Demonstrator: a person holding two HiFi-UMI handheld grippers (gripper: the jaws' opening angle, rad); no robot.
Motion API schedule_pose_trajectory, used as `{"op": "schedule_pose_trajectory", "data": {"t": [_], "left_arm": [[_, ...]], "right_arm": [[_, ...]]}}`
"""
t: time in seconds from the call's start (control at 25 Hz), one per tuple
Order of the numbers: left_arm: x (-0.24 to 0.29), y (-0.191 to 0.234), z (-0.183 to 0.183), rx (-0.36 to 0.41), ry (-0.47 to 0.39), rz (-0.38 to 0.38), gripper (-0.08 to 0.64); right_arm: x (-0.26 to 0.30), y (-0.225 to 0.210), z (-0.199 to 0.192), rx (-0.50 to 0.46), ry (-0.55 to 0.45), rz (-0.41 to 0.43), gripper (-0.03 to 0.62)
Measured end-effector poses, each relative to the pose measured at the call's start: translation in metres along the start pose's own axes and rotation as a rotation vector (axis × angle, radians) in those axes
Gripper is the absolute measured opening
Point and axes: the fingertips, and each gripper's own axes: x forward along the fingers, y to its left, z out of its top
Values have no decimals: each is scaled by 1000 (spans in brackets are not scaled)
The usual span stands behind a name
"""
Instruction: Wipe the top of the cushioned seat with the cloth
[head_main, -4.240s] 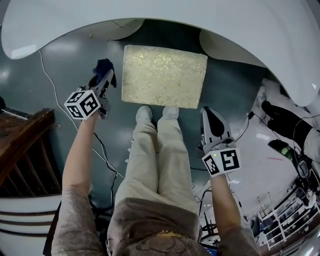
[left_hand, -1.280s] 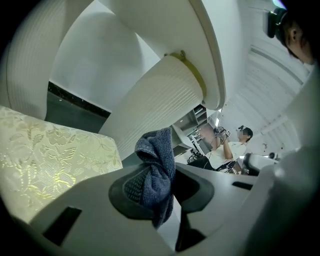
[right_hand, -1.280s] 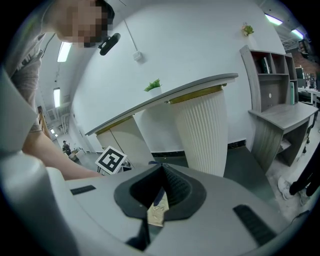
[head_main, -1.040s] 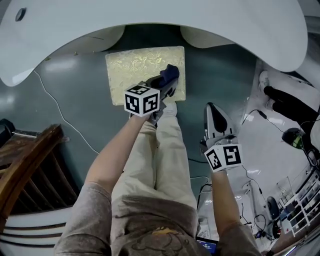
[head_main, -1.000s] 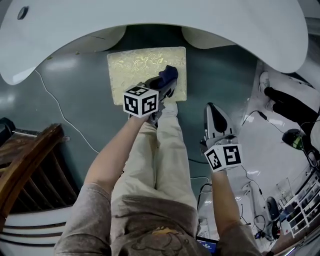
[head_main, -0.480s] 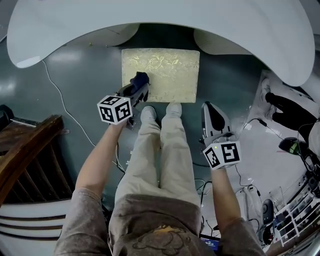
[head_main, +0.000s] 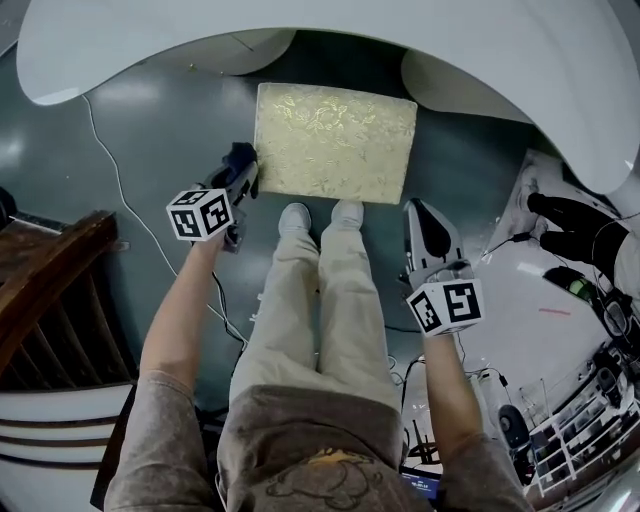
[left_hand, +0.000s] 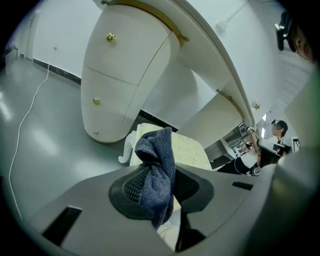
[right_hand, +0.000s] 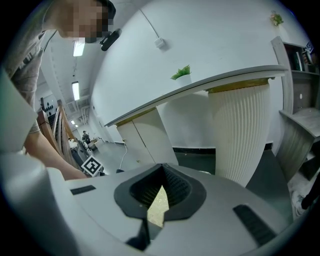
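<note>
The cushioned seat (head_main: 335, 140) is a gold patterned rectangle on the dark floor, under a white curved tabletop. My left gripper (head_main: 240, 178) hangs just off the seat's left front corner, shut on a dark blue cloth (head_main: 241, 155). In the left gripper view the cloth (left_hand: 157, 170) is bunched between the jaws, with the seat (left_hand: 190, 150) behind it. My right gripper (head_main: 428, 222) is held to the right of the seat's front edge, above the floor, shut and holding nothing. In the right gripper view a sliver of the seat (right_hand: 157, 205) shows below the jaws' tips.
The person's legs and white shoes (head_main: 293, 216) stand at the seat's front edge. A white curved tabletop (head_main: 320, 40) overhangs the far side. Wooden furniture (head_main: 50, 290) is at left, a white cable (head_main: 110, 170) crosses the floor, and cables and gear (head_main: 570, 230) lie at right.
My left gripper has carried the cloth leftward along the seat's front part, from its right side to past its left edge. The right gripper has stayed put.
</note>
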Motion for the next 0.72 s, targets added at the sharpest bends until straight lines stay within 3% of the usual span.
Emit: {"op": "schedule_pose_trajectory", "data": {"t": [0.2, 0.72], "left_arm": [[4, 15, -7, -2, 16, 24, 100], [30, 11, -21, -16, 62, -6, 100]], "right_arm": [[5, 6, -1, 0, 14, -2, 5], [11, 5, -1, -8, 21, -6, 5]]}}
